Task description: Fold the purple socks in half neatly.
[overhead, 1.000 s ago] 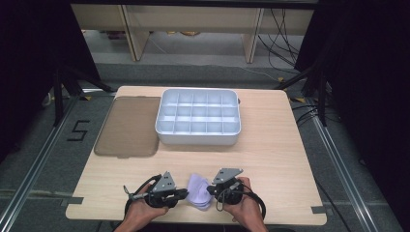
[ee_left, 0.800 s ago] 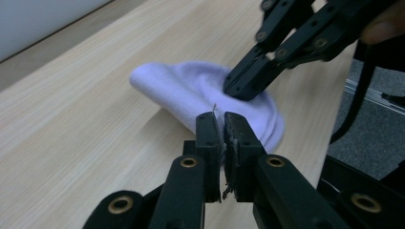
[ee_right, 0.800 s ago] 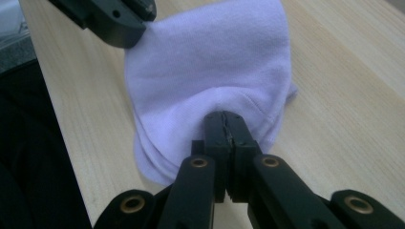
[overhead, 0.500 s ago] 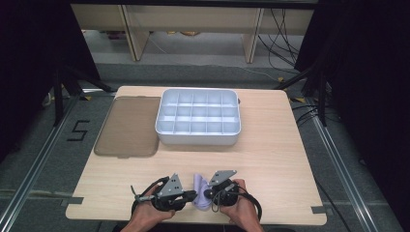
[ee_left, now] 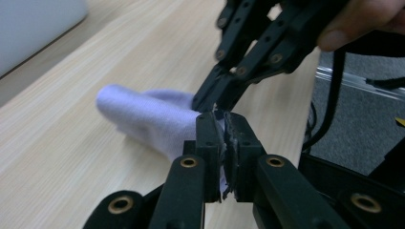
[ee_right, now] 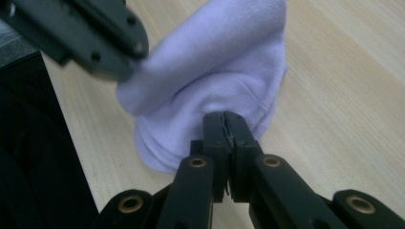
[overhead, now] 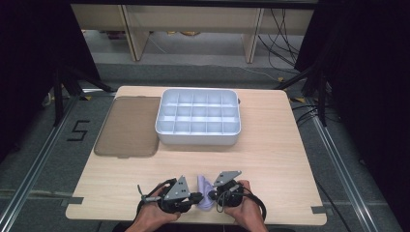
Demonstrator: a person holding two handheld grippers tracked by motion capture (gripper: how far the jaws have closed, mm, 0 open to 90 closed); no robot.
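Tray [overhead: 197,137] w/ compartments and brown lid [overhead: 128,126] sit far back, nothing blocking. Lilac sock [overhead: 203,193] at near table [overhead: 270,159] edge, between left gripper [overhead: 197,197] & right gripper [overhead: 212,194], both clamped tight on it.

One wooden table [overhead: 270,159]. On it, one white compartment tray [overhead: 198,137], divided into three rows of five, so fifteen cells in all. One flat brown lid [overhead: 126,126] lies just beside the tray. One pale lilac sock [overhead: 205,190] sits near the front edge (a single one, as far as I can make out from the folds). Two grippers: the left gripper [overhead: 197,197] and the right gripper [overhead: 212,195], each in one hand, so two hands.
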